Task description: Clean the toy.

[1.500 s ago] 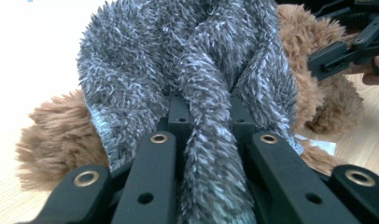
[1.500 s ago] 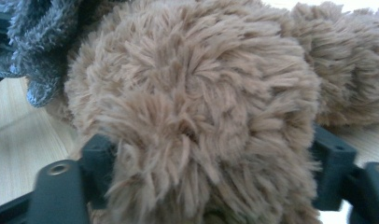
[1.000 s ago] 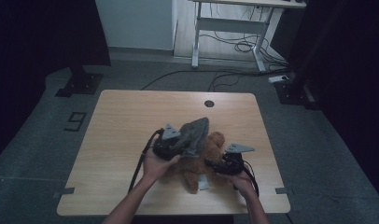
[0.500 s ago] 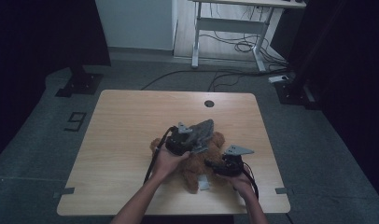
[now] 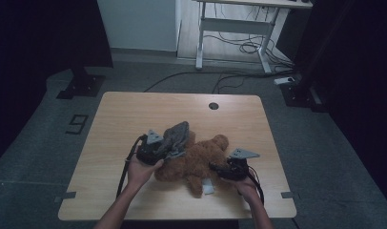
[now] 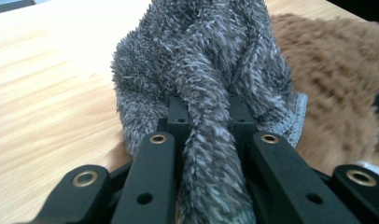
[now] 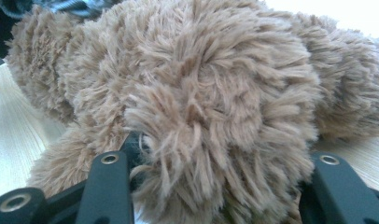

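While the brown plush teddy bear (image 5: pixel 196 162) lies on its side on the near half of the light wooden table (image 5: pixel 134 114), the left gripper (image 5: pixel 159 148) is clamped on a fold of a grey fluffy cloth (image 6: pixel 201 70), which drapes against the bear's upper body. The right gripper (image 5: pixel 219 170) grips a furry limb of the bear (image 7: pixel 211 121) between its jaws, low beside a small white tag (image 5: pixel 208 187).
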Tool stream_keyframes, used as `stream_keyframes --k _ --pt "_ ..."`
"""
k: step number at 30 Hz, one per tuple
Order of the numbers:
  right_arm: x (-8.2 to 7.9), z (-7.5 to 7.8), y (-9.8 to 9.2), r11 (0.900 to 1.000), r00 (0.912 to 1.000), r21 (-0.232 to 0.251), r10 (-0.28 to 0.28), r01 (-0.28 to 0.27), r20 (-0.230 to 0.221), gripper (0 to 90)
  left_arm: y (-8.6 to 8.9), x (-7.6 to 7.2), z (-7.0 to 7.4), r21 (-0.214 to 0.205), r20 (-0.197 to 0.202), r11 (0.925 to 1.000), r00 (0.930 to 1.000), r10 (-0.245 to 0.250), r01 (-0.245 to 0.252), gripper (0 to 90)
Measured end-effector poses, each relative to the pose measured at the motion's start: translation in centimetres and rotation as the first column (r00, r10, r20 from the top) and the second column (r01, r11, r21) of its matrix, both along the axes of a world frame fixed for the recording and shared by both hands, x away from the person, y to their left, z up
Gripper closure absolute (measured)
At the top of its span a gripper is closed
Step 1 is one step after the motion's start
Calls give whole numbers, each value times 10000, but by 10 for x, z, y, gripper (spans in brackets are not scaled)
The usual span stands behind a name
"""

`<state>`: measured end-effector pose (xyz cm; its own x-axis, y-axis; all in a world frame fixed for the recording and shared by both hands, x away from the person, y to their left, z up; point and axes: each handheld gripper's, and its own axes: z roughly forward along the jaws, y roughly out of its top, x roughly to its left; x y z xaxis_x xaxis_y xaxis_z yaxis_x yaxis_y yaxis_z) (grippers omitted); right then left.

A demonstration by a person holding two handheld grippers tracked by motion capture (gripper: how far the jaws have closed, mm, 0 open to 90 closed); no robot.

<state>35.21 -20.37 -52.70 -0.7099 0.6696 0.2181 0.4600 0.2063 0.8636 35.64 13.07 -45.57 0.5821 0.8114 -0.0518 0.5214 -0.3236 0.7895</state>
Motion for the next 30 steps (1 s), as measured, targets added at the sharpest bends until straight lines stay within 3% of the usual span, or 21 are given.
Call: stream_keyframes --k 7,15,17,20,23,27,30 --pt "0 0 0 10000 10000 42 -32 32 -34 472 34 -11 -20 -273 -338 9974 9973 659 -668 770" --pt "1 -1 -1 9999 9999 66 -97 97 -40 473 47 -19 -50 -240 -1132 9964 9905 782 -814 772" --pt "2 -1 -1 9999 9999 68 -105 105 -53 475 46 -18 -54 -424 -1256 9956 9890 776 -835 772" --pt "3 -2 -1 9998 9998 88 -193 194 -47 479 41 -10 -49 -475 -1229 9949 9889 830 -894 775" --pt "6 -3 -2 9988 9990 148 -456 456 -28 482 32 7 -42 -243 -1080 9954 9901 899 -930 777" --pt "12 -4 -6 9949 9952 242 -983 983 -8 483 25 30 -36 -95 -1204 9954 9883 933 -951 777" --pt "14 -4 -7 9927 9932 313 -1165 1165 -31 483 26 33 -22 -245 -945 9951 9912 932 -959 775"
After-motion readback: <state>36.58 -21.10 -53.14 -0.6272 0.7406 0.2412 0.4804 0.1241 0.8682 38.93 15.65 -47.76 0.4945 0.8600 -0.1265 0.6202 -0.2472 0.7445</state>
